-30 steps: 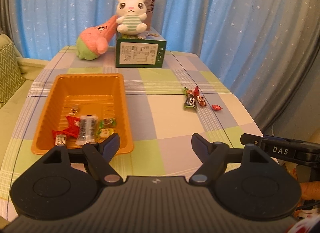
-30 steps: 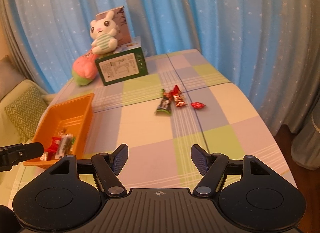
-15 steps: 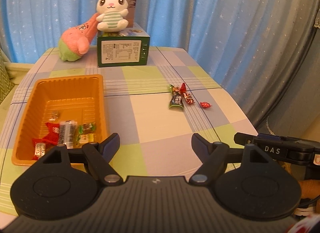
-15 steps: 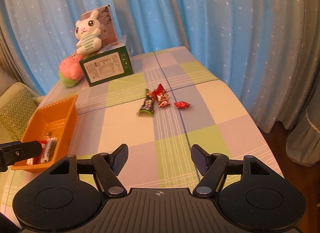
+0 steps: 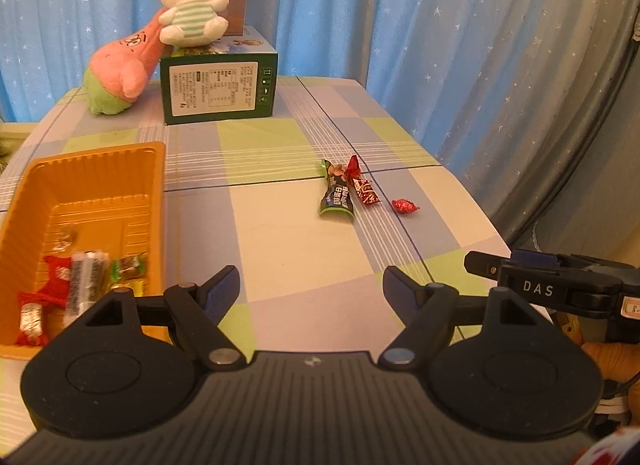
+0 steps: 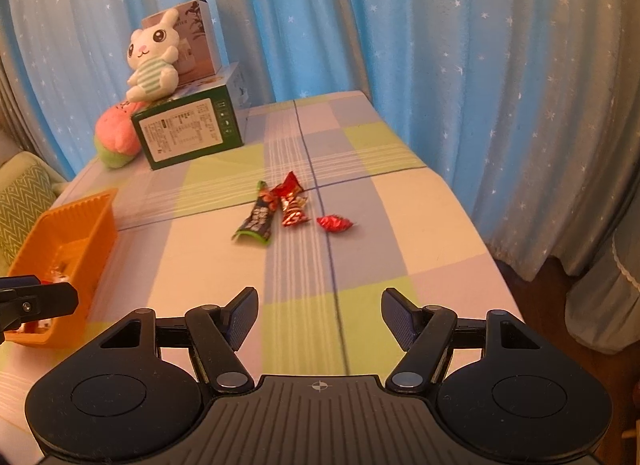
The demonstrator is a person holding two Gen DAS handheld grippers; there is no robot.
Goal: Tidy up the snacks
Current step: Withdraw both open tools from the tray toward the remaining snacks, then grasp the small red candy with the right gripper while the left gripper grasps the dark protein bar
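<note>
On checked tablecloth [image 6: 400, 201]: three loose snacks [image 6: 294, 211]; both claws empty, parted.

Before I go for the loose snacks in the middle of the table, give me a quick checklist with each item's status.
1. Left gripper open and empty: ok.
2. Right gripper open and empty: ok.
3. Targets in sight, namely green snack bar, red-patterned candy and small red candy: ok.
4. Targets separated for a single pick: not ok; the bar and patterned candy touch, while the small candy lies apart.
5. Orange tray has room: ok; its far half is bare.
6. Path to the snacks clear: ok; only tablecloth lies between.
</note>
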